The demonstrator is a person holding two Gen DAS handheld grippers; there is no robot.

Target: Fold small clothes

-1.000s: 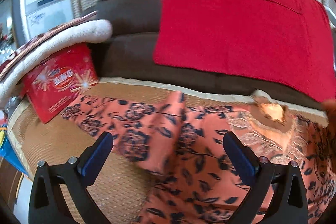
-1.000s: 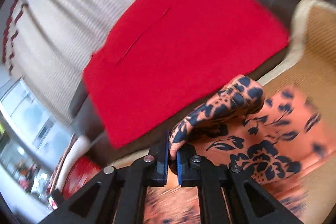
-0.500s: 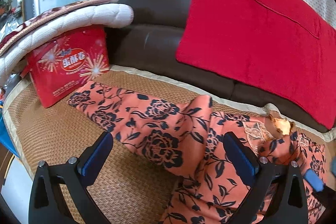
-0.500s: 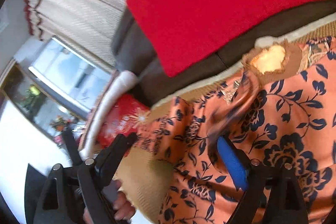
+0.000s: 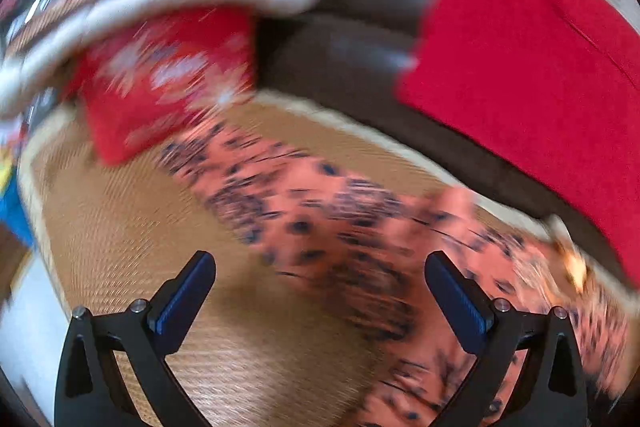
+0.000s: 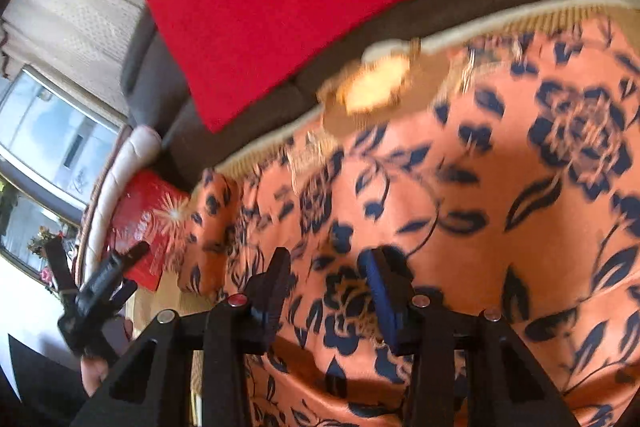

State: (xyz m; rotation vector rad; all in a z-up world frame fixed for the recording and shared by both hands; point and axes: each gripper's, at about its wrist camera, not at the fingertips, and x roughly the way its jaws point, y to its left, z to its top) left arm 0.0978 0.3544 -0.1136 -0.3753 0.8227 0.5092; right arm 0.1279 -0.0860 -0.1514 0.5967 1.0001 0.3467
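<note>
Woven mat [image 5: 120, 227] by the sofa [image 5: 360, 75] had the floral top [image 6: 460, 227] spread out; left gripper [image 5: 320, 291] gaped wide, right gripper [image 6: 326, 291] sat partly apart, both holding nothing.

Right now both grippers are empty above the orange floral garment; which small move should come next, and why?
Probably bring the left gripper down onto the long sleeve and close on it. Its jaws stand wide open with nothing between them, and that sleeve lies stretched out flat on the woven mat, not folded in. The right gripper is open over the orange floral garment body.
</note>
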